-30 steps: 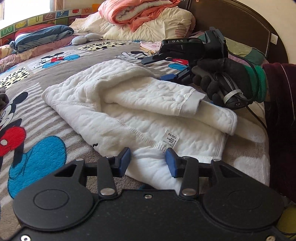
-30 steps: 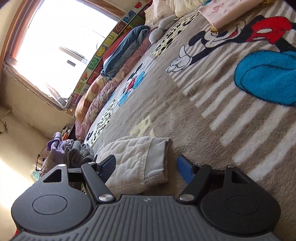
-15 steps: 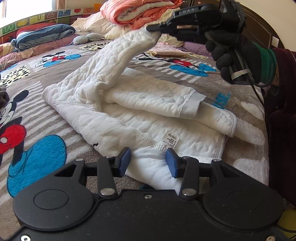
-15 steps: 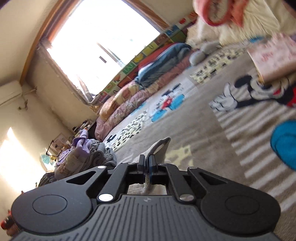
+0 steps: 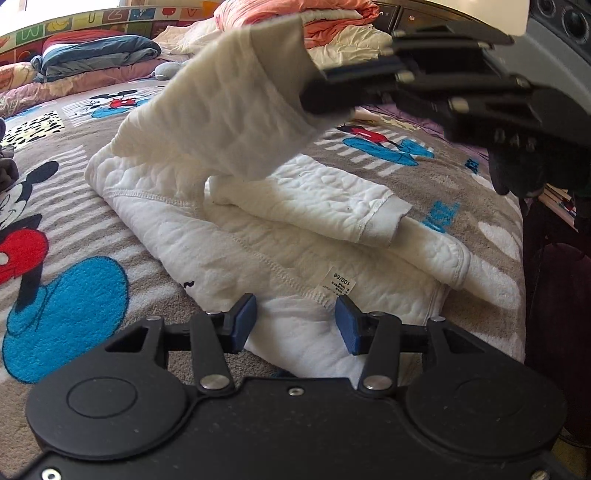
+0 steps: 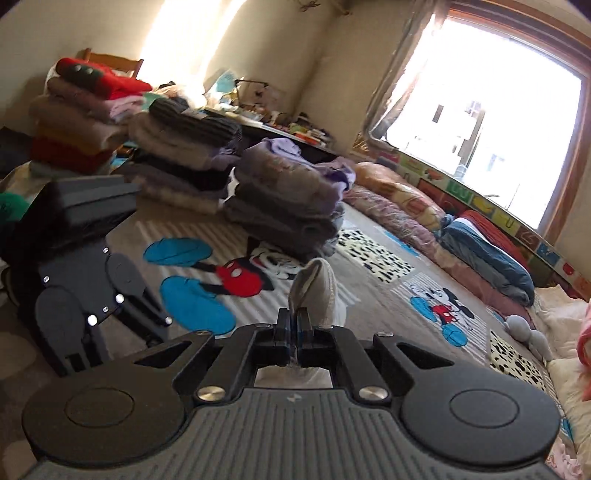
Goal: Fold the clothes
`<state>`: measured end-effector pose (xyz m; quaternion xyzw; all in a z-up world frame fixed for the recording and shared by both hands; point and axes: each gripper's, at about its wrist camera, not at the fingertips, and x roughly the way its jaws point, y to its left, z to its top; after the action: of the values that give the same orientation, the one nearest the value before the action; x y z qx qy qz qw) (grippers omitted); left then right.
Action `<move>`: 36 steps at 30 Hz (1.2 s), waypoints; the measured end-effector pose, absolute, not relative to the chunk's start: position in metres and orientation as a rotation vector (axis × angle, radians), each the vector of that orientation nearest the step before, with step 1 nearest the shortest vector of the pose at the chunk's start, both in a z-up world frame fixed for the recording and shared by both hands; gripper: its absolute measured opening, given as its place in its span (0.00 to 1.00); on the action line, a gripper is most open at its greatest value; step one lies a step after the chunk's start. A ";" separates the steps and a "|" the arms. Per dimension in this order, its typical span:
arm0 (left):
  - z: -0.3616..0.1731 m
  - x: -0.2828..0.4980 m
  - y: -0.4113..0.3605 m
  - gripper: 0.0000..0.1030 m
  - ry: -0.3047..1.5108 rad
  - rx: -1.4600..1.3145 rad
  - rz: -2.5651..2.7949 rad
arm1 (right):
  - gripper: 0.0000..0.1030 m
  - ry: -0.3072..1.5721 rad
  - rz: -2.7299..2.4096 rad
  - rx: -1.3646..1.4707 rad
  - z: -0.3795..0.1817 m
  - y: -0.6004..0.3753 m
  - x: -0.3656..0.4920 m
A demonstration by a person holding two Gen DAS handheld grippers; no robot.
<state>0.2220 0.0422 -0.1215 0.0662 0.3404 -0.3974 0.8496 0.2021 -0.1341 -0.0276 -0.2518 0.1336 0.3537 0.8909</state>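
A white quilted garment (image 5: pixel 280 236) lies partly folded on the Mickey Mouse blanket (image 5: pixel 66 295). My left gripper (image 5: pixel 295 325) is open, its blue pads low over the garment's near edge by the size label. My right gripper (image 5: pixel 314 92) is shut on the cuff of one sleeve (image 5: pixel 229 110) and holds it lifted above the garment. In the right wrist view the right gripper (image 6: pixel 293 332) pinches the sleeve cuff (image 6: pixel 314 291), and the left gripper (image 6: pixel 92 284) shows at the left.
Stacks of folded clothes (image 6: pixel 280 199) stand on the bed's far side. Rolled quilts (image 6: pixel 480 243) line the window wall. Pillows and an orange blanket (image 5: pixel 325 22) lie at the headboard. The bed edge (image 5: pixel 517 295) is at the right.
My right gripper has carried the sleeve cuff higher and toward my left gripper, swinging its view round to the clothes stacks. My left gripper has stayed open in place.
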 end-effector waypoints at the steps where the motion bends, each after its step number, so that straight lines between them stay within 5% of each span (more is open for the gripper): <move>1: -0.122 0.222 0.042 0.45 0.717 0.138 -0.837 | 0.05 0.290 0.749 -0.550 -0.033 -0.130 0.195; 18: -0.101 0.217 0.071 0.46 0.692 0.115 -0.842 | 0.04 0.519 0.817 -0.747 -0.101 -0.102 0.176; 31: -0.097 0.337 0.114 0.45 0.646 -0.445 -0.533 | 0.04 0.492 0.835 -0.698 -0.100 -0.108 0.176; 36: -0.111 0.365 0.111 0.30 0.662 -0.523 -0.554 | 0.04 0.466 0.852 -0.678 -0.095 -0.113 0.173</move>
<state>0.3648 0.1106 -0.1107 -0.2503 0.3172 -0.2653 0.8754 0.1731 -0.1129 -0.0951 -0.3197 0.2197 0.4015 0.8296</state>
